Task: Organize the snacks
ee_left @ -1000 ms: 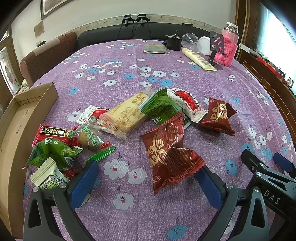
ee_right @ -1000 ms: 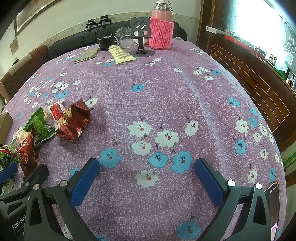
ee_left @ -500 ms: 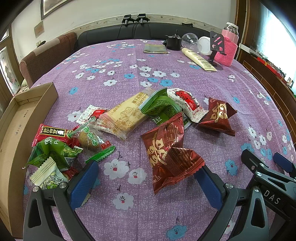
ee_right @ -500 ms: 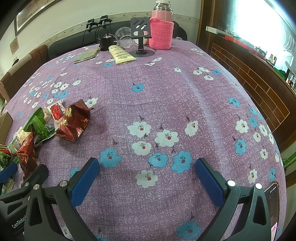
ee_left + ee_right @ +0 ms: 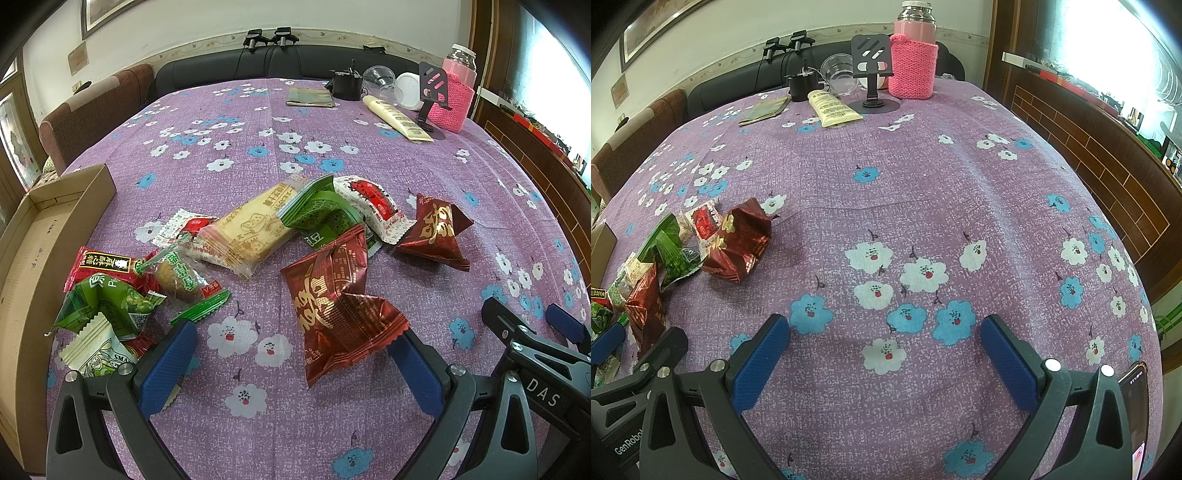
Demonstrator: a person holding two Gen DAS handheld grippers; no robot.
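Both tongs wide open, empty: left gripper over dark red packet, right gripper idle. Step: first pick; next, close on packet, carry to cardboard box.

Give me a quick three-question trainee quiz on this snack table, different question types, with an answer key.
1. True or false: the left gripper is shut on a packet.
2. Which lies nearest the left gripper? A) dark red foil packet B) yellow biscuit packet C) cream tube
3. Fill in: the cardboard box lies at the table's ____ edge in the left wrist view.

Key: 1 false, it is open; 2 A; 3 left.
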